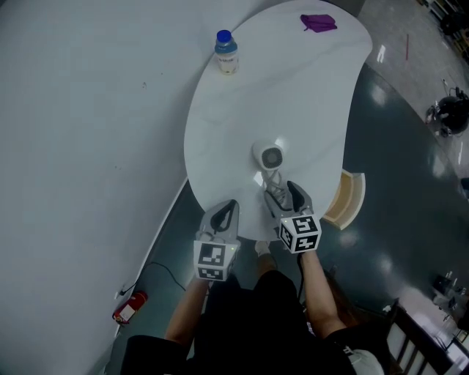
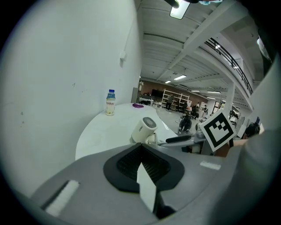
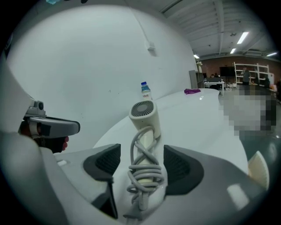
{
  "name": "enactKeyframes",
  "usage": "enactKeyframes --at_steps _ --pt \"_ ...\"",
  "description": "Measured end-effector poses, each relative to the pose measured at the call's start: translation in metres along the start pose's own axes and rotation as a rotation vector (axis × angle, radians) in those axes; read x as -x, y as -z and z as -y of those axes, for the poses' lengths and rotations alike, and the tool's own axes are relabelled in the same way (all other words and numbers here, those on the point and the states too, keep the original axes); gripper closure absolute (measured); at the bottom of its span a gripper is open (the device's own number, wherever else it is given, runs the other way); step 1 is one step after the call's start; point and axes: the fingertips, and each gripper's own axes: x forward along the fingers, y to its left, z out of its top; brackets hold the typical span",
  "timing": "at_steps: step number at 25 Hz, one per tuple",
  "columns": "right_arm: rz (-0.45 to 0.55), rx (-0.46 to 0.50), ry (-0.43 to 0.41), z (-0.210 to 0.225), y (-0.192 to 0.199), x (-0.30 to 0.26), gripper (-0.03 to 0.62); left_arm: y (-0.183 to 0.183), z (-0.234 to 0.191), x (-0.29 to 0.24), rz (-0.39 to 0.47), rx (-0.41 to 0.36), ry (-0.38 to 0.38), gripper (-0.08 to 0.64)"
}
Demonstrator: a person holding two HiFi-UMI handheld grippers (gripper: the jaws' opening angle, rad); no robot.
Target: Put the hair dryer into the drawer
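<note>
Where the white, kidney-shaped table (image 1: 220,132) curves closest to the person, the white plastic hair dryer (image 1: 271,157) lies on its top, round grey grille turned up and back toward the person, handle pointing at them. Its grey cord is wound in loops round that handle. The right gripper (image 1: 281,192) reaches in from the near edge with its jaws wide apart on either side of the handle. In the right gripper view the ribbed black pads (image 3: 104,163) stand clear of the cord on both sides, so the hair dryer (image 3: 142,116) sits between them without being squeezed. The left gripper (image 1: 226,212) hangs just left of the right one, over the table's near edge and apart from the dryer. Its own view shows its jaws brought together with nothing between them, and the hair dryer (image 2: 145,129) ahead and a little to the right.

A small clear bottle with a blue cap (image 1: 226,51) stands upright near the far left rim, and a crumpled purple cloth (image 1: 318,23) lies at the far end. A pale wooden curved piece (image 1: 352,199) juts out just beside the table's right edge. Whether it is the drawer is not clear.
</note>
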Motion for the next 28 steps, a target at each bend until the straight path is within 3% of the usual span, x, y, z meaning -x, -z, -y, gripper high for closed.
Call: enactKeyframes --at_steps 17,28 --pt "-0.118 0.03 -0.009 0.008 0.022 -0.045 0.291 0.014 -0.017 -0.023 -0.048 0.045 -0.008 0.552" --pt "-0.147 0.017 -0.057 0.007 0.024 -0.051 0.323 0.021 -0.026 -0.024 -0.057 0.07 -0.023 0.552"
